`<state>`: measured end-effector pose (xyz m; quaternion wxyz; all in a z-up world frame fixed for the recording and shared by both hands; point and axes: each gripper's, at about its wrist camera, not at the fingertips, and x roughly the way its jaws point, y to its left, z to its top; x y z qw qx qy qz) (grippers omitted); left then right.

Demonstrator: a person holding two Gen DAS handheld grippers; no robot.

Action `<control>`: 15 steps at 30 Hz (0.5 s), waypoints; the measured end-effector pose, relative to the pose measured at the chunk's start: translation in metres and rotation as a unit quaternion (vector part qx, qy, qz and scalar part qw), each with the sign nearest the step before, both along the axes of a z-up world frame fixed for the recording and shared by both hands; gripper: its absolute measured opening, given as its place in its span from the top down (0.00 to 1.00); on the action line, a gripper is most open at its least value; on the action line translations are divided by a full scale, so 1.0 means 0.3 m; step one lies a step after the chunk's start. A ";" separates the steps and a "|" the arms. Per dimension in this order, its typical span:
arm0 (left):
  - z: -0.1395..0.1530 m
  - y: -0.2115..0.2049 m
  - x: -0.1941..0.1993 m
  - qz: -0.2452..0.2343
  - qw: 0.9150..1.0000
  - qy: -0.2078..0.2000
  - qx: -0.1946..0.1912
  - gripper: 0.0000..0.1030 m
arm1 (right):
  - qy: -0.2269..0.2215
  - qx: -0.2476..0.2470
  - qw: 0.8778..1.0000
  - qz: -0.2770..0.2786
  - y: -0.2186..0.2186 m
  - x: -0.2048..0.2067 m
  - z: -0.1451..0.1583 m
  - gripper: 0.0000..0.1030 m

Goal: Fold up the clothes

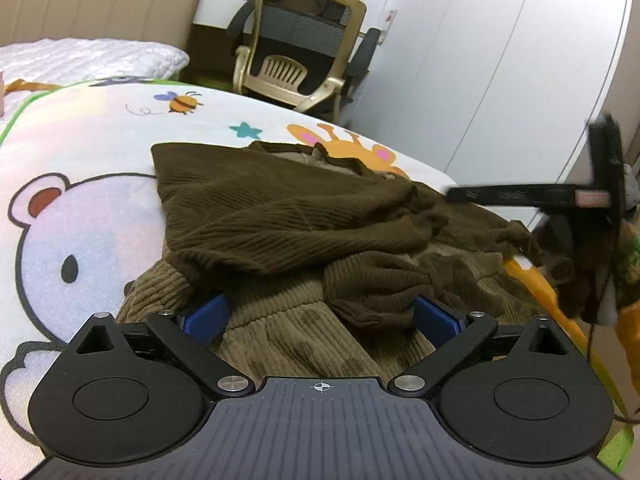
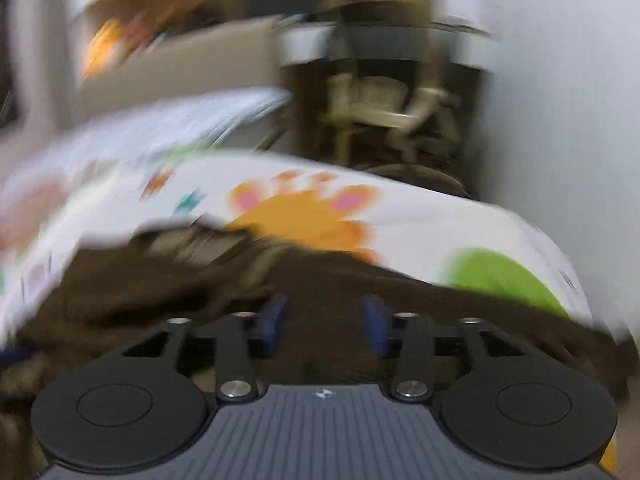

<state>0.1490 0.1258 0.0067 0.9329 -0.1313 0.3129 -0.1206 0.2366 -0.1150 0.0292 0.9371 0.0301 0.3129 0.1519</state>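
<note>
A dark brown ribbed sweater (image 1: pixel 280 216) lies rumpled on a cartoon-print bed cover (image 1: pixel 80 152), over a lighter brown corduroy garment (image 1: pixel 288 332). My left gripper (image 1: pixel 320 316) is open, its blue pads (image 1: pixel 208 316) spread wide over the corduroy and a sweater fold. My right gripper (image 1: pixel 568 216) shows at the right edge of the left wrist view, over the sweater's right side. The right wrist view is motion-blurred: my right gripper (image 2: pixel 326 320) is open over the dark brown sweater (image 2: pixel 160 292), blue pads (image 2: pixel 274 316) apart.
A beige office chair (image 1: pixel 304 52) stands beyond the bed's far edge beside white wardrobe doors (image 1: pixel 500 60). A white pillow (image 1: pixel 88 58) and beige headboard (image 1: pixel 100 4) are far left. An orange and green item (image 1: pixel 624 280) lies at the right edge.
</note>
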 end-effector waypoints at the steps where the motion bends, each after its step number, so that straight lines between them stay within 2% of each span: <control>1: -0.001 -0.004 0.002 -0.001 1.000 0.000 0.002 0.00 | -0.004 0.034 0.999 -0.040 -0.090 -0.020 0.013 0.40; 3: -0.003 -0.009 0.005 -0.002 1.000 0.001 0.005 0.00 | -0.008 0.092 0.989 -0.118 -0.267 -0.056 0.029 0.39; 6: -0.005 -0.009 0.007 -0.002 1.000 0.000 0.004 0.00 | 0.013 0.157 0.959 -0.236 -0.532 -0.080 -0.010 0.39; 8: -0.008 -0.005 0.007 0.000 1.000 0.000 -0.001 0.00 | 0.033 0.199 0.939 -0.280 -0.651 -0.089 -0.067 0.39; 11: -0.009 -0.002 0.009 0.002 1.000 0.003 -0.006 0.00 | 0.064 0.236 0.925 -0.290 -0.716 -0.060 -0.152 0.35; 14: -0.007 -0.007 0.013 0.001 1.000 0.006 0.000 0.00 | 0.099 0.255 0.921 -0.278 -0.694 0.006 -0.222 0.34; 15: -0.007 -0.010 0.013 -0.001 1.000 0.006 0.004 0.00 | 0.090 0.242 0.927 -0.273 -0.668 0.025 -0.219 0.39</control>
